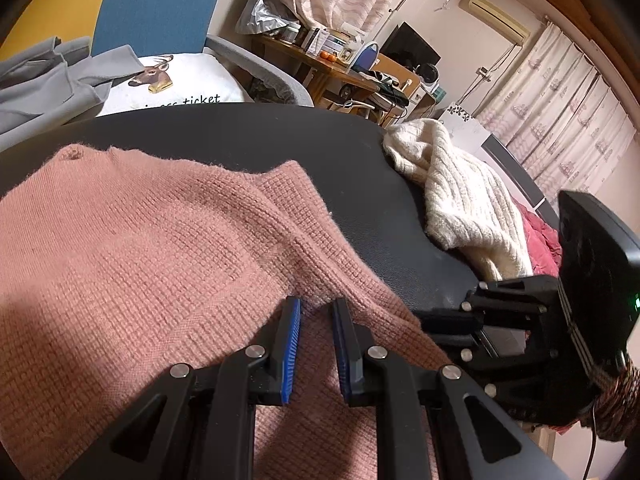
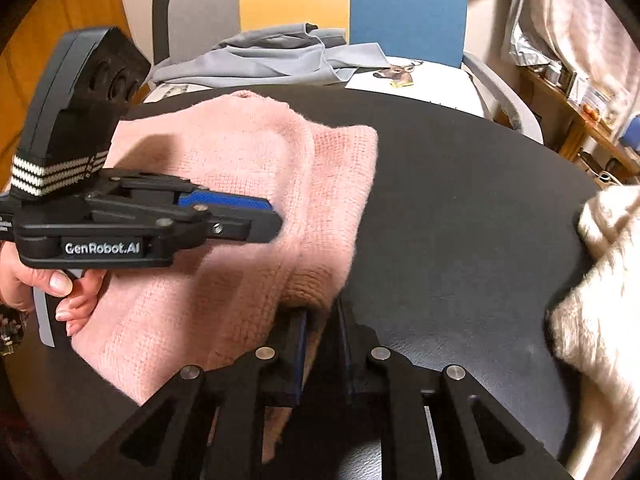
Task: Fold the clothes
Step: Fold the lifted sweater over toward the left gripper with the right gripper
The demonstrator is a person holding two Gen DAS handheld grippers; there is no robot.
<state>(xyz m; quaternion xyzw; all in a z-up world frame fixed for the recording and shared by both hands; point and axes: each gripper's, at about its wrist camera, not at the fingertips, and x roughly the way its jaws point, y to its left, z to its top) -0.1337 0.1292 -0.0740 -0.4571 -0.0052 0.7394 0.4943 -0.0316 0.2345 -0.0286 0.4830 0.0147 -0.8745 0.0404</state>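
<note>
My left gripper (image 1: pixel 316 312) hovers narrow over the pink sweater (image 1: pixel 140 248); right gripper (image 2: pixel 322 316) pinches its edge (cream knit (image 2: pixel 600 280) at table's (image 2: pixel 460 200) right edge).

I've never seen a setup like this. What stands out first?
A pink knitted sweater sprawls across the round black table, with the black left tongs poised over it. The right tongs sit at its near edge. A cream cable-knit sweater lies heaped at the table's far right.
</note>
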